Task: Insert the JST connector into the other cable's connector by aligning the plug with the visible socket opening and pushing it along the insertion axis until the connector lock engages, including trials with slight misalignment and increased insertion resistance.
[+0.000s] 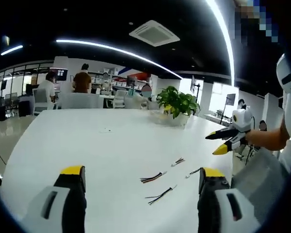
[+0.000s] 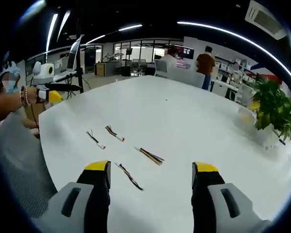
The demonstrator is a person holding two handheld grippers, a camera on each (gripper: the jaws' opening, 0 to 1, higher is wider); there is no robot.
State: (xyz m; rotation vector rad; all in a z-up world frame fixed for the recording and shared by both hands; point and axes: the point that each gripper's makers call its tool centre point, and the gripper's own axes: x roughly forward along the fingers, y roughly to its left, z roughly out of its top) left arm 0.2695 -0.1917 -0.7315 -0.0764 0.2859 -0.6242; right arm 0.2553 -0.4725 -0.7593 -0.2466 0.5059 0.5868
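Four short cable pieces lie loose on the white table (image 1: 87, 145), none of them held. In the left gripper view, the left gripper (image 1: 140, 178) hangs over the near edge with its jaws set wide apart and nothing between them. Ahead of it lie a cable with a fanned multicolour end (image 1: 153, 177), its long axis running low-left to high-right, a dark thin cable (image 1: 161, 195) closer in with much the same slant, a short striped cable (image 1: 178, 161) farther off, and a small cable with a white connector (image 1: 193, 172) just beside the right-hand jaw tip. At the right of this view another gripper (image 1: 221, 141), in a person's hand, points leftward over the table edge; whether it is wide or narrow I cannot tell.

The right gripper view sees the same table from the opposite end. The right gripper (image 2: 151, 171) is also spread wide and holds nothing. Here the white connector ends read more clearly: one on the thin cable at left (image 2: 95, 139) and one on the red-and-dark cable (image 2: 114, 133). The multicolour cable (image 2: 150, 156) and the dark cable (image 2: 129, 176) lie nearer the jaws. A potted plant (image 2: 274, 107) stands at the right.
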